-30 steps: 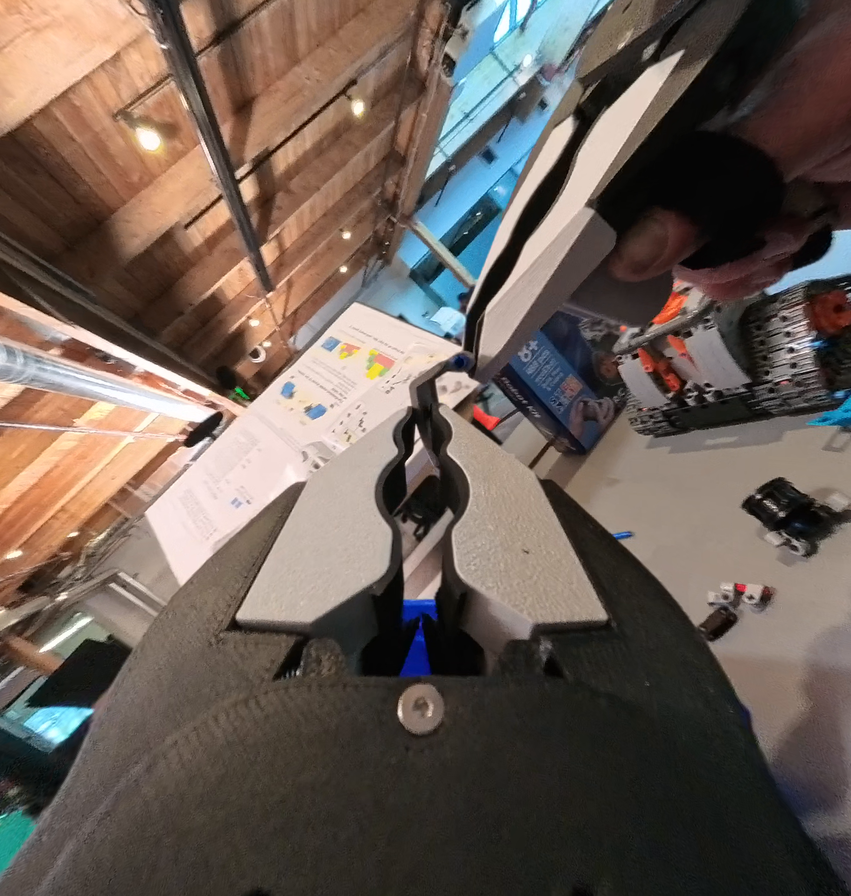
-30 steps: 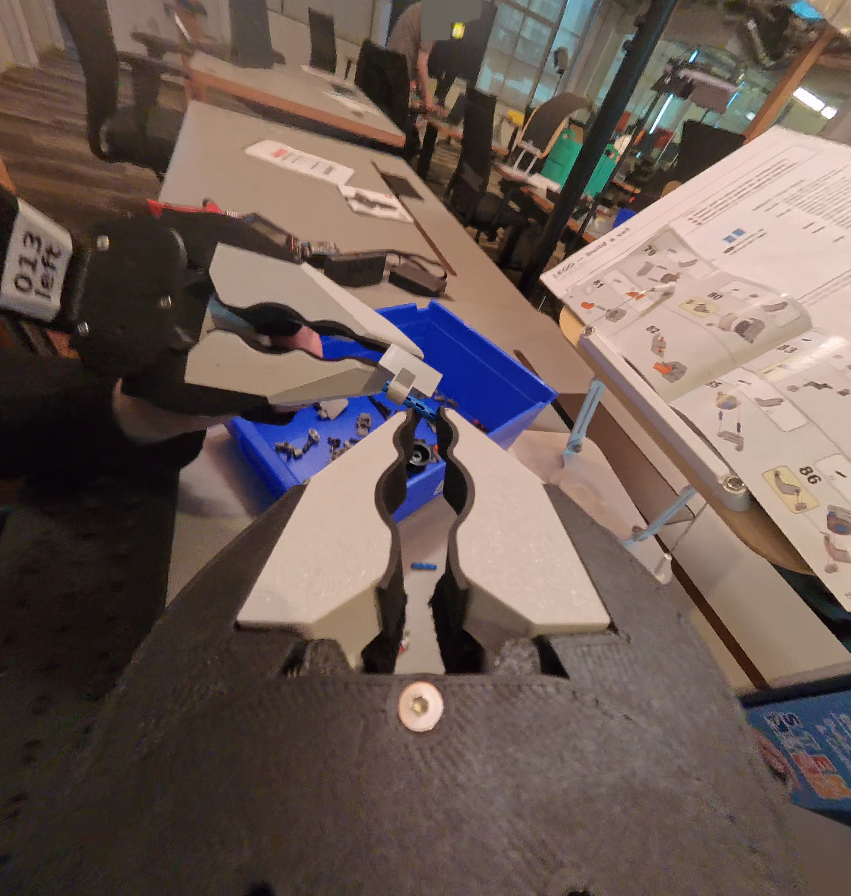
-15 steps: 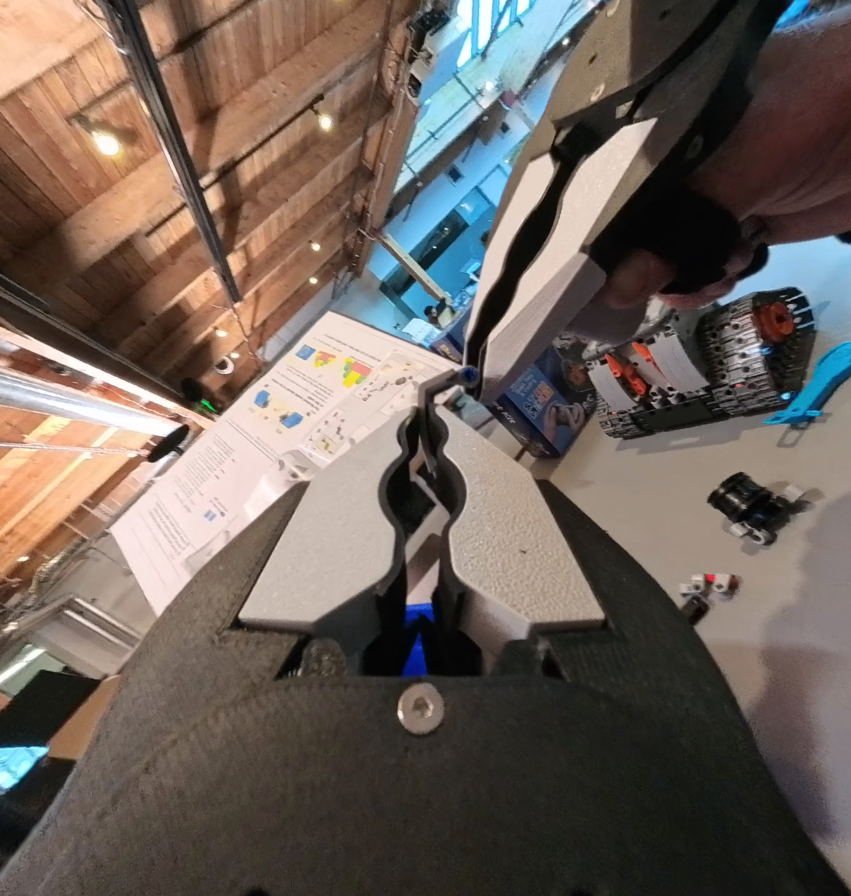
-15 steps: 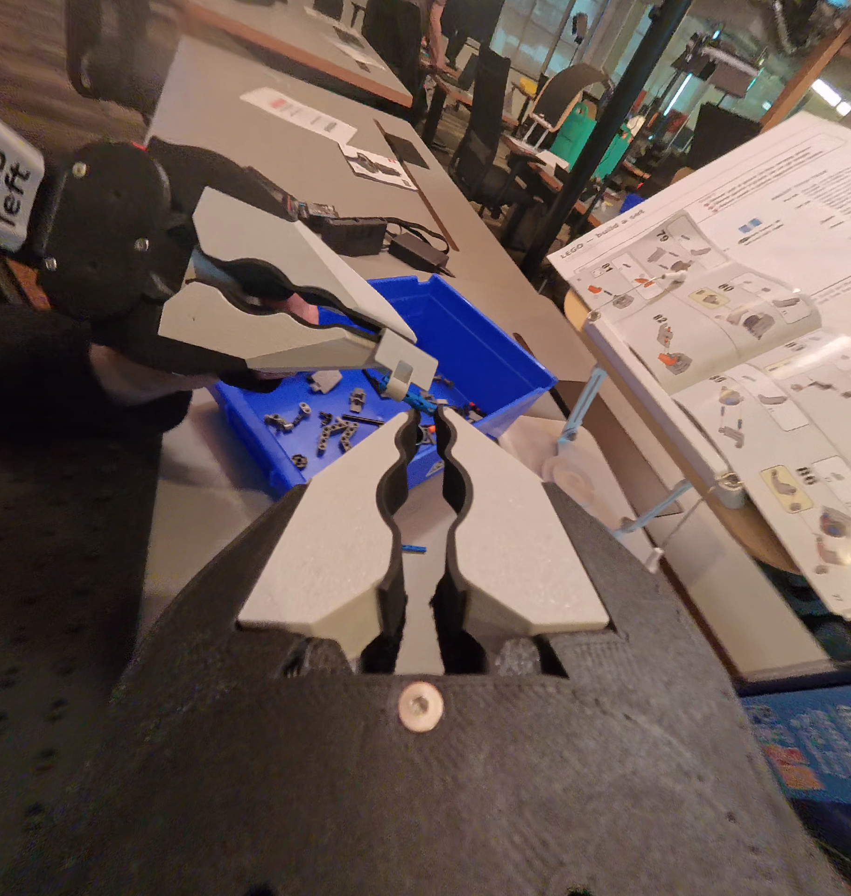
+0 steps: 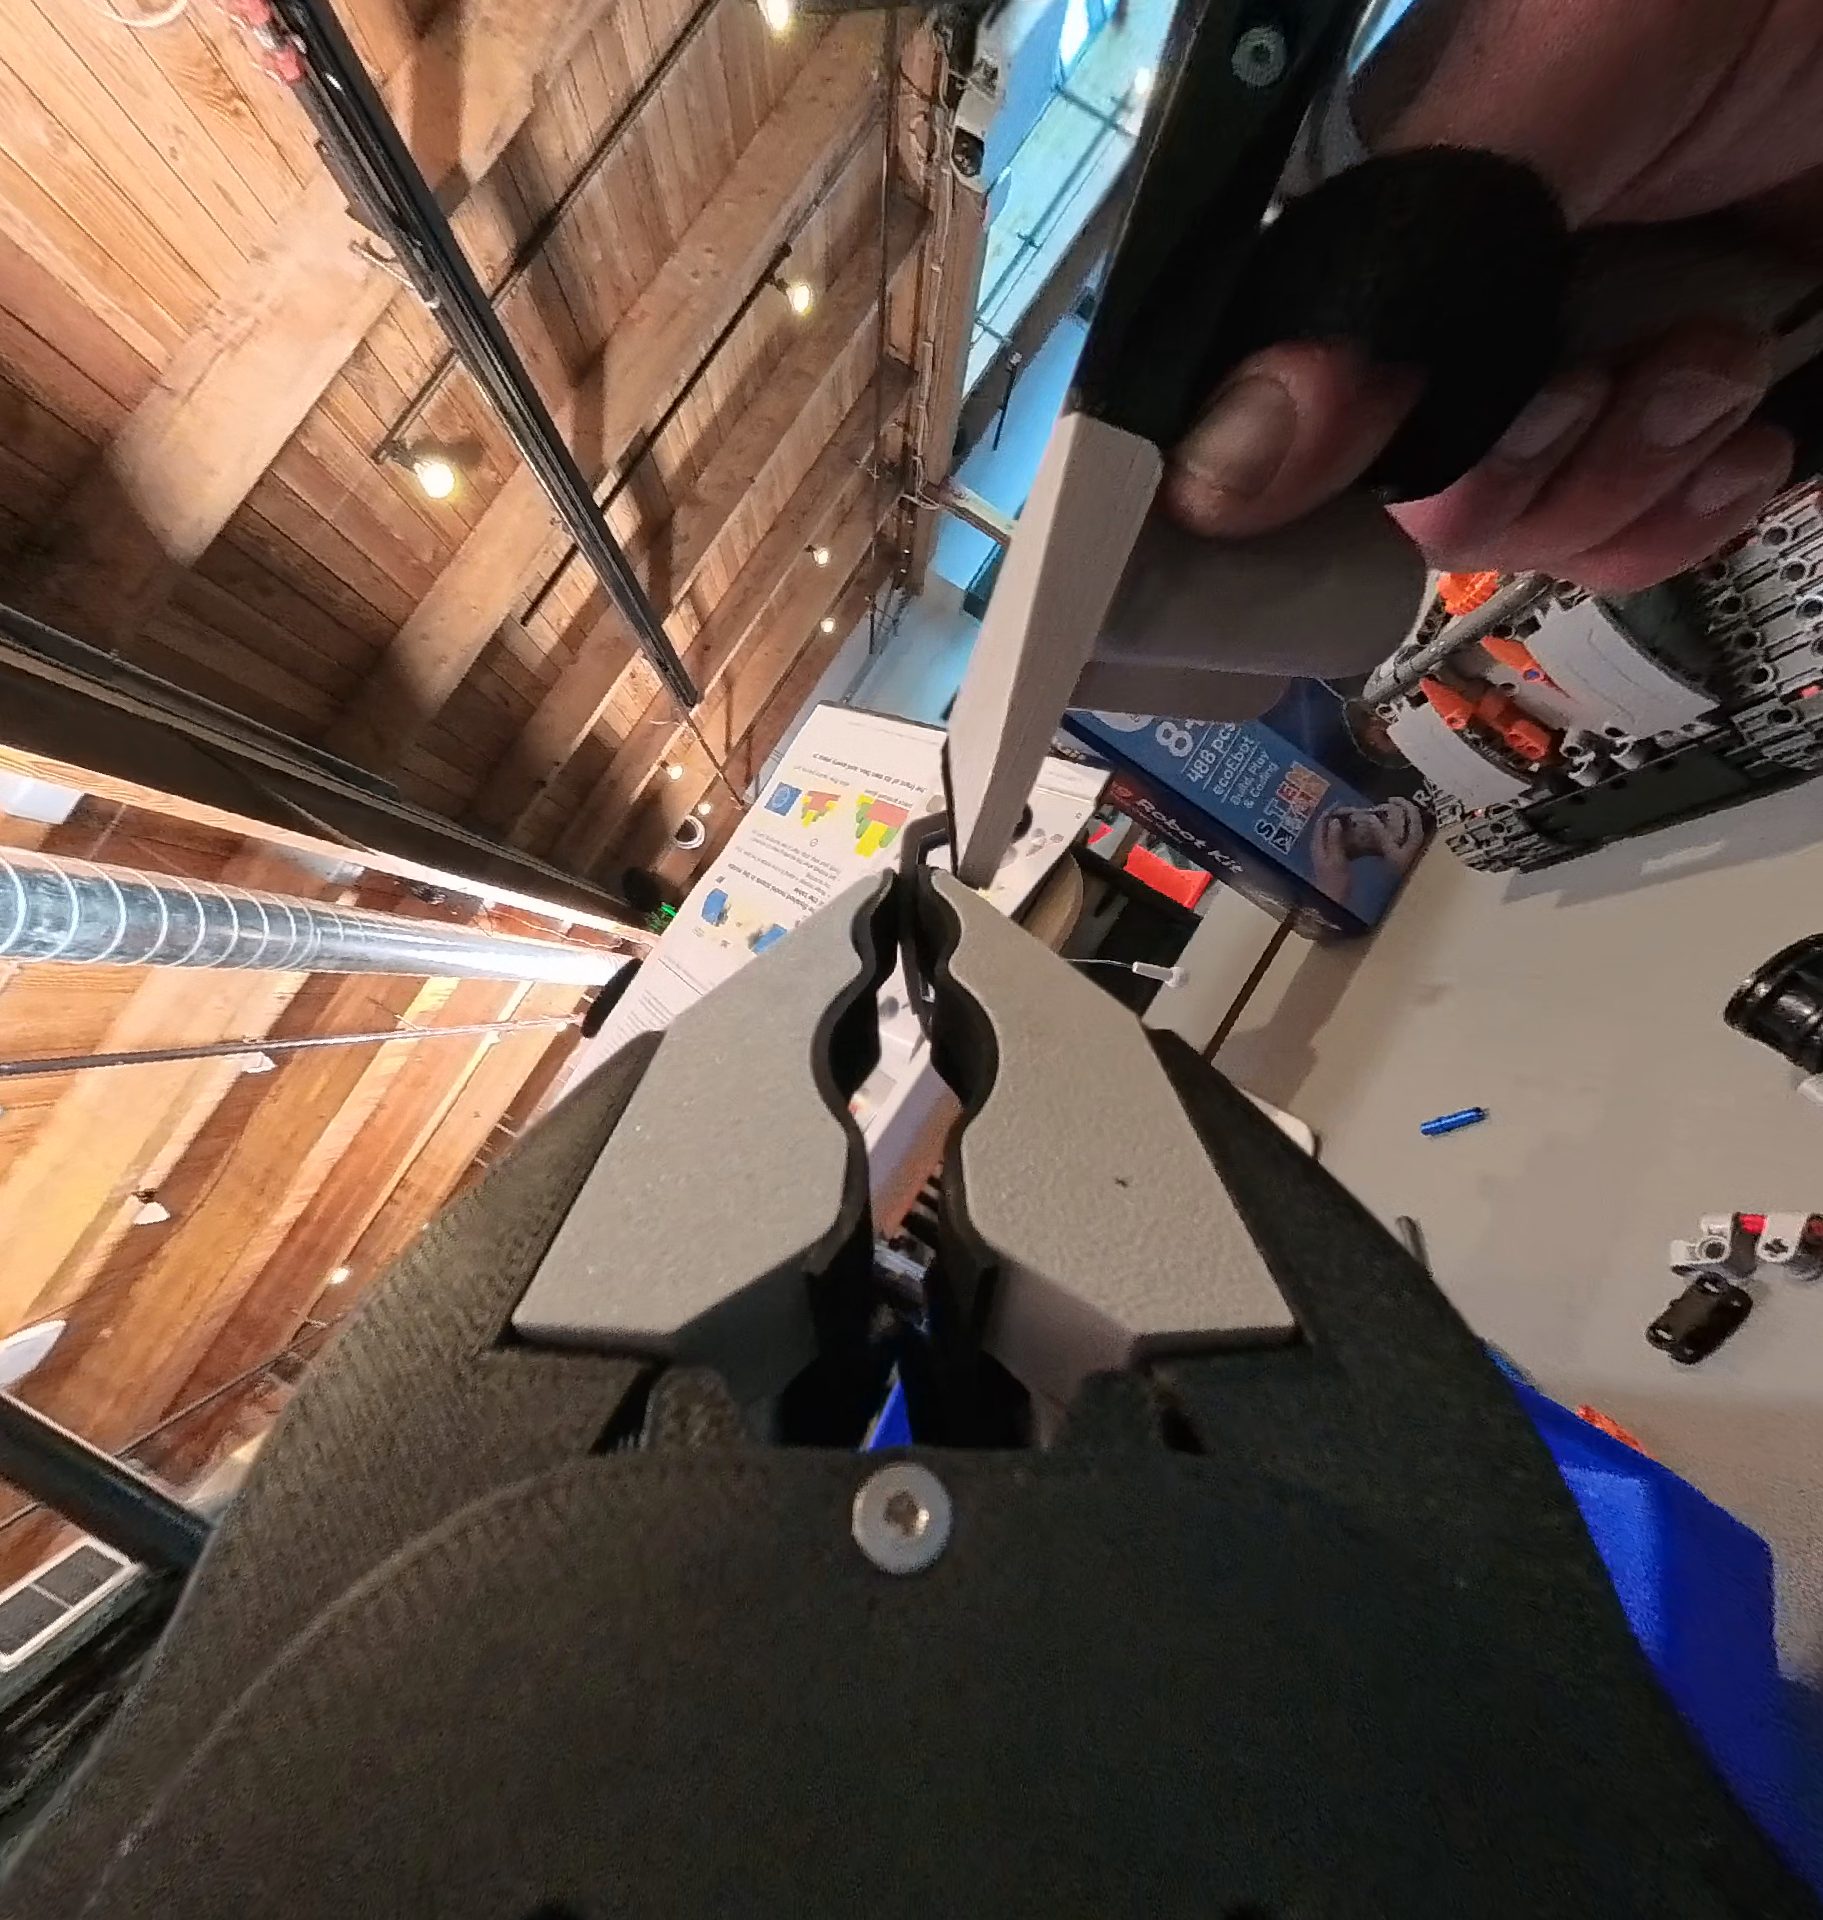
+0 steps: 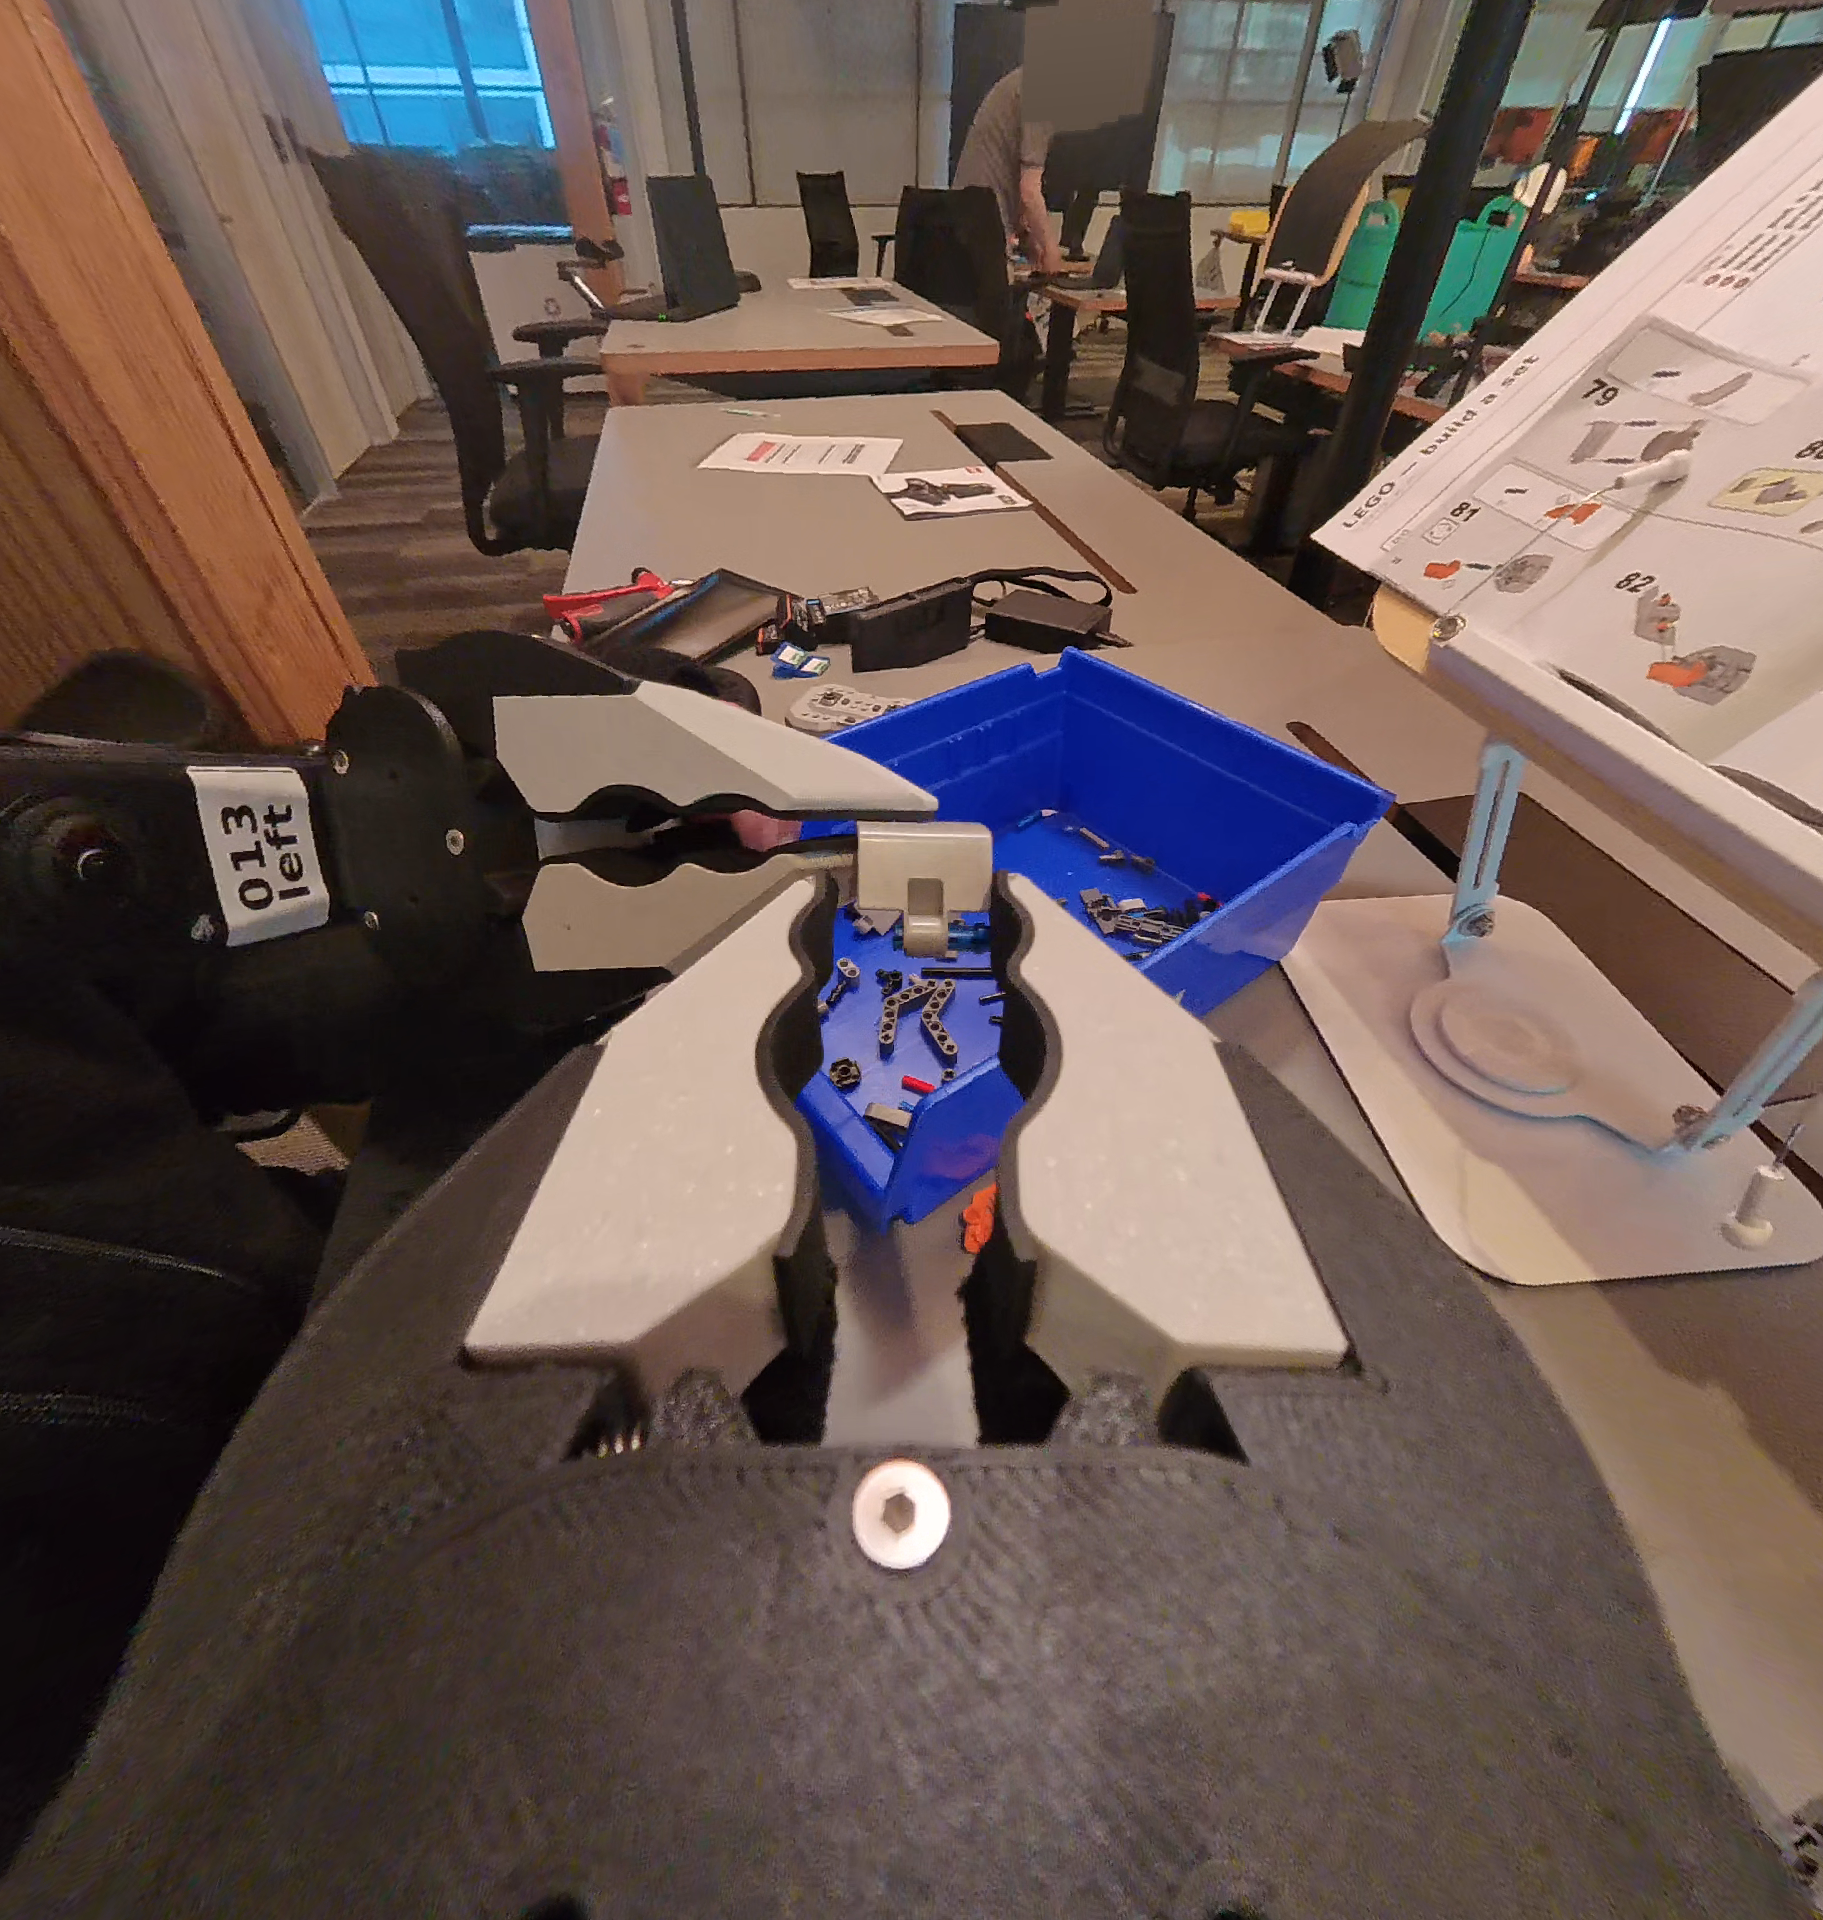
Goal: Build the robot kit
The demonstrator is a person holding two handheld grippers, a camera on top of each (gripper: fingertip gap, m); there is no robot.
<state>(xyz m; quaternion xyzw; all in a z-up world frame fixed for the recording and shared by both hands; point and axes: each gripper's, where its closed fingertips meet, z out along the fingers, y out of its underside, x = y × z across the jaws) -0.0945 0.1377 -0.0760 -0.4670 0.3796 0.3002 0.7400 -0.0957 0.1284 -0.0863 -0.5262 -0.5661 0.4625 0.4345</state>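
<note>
Right wrist view shows the right claw (image 6: 912, 904) spread wide, holding nothing, its two grey fingers framing a small grey angled brick piece (image 6: 922, 871) that hangs just beyond their tips. That piece is pinched by the left claw (image 6: 891, 831), which comes in from 9 o'clock with its fingers pressed together on it; a short blue pin (image 6: 964, 938) sticks out of the piece's lower end. Behind and below, toward 1 o'clock, a blue bin (image 6: 1260, 774) sits on the grey worktop (image 6: 782, 520), holding loose small parts: dark grey angled beams (image 6: 912, 1013), black pins, and a little red piece (image 6: 917, 1084). An orange part (image 6: 980, 1218) lies on the worktop just outside the bin's near corner. At 2 o'clock an open instruction booklet (image 6: 1665, 499) rests tilted on a white stand (image 6: 1509, 1081). Left wrist view looks steeply upward: the left claw (image 5: 912, 883) is closed on the thin edge of the same piece (image 5: 922, 842), with the right claw's finger (image 5: 1032, 665) just beside it at 12 o'clock and a hand (image 5: 1572, 343) gripping that tool at 1 o'clock. A tracked brick vehicle (image 5: 1665, 686) stands on the worktop at 2 o'clock.
</note>
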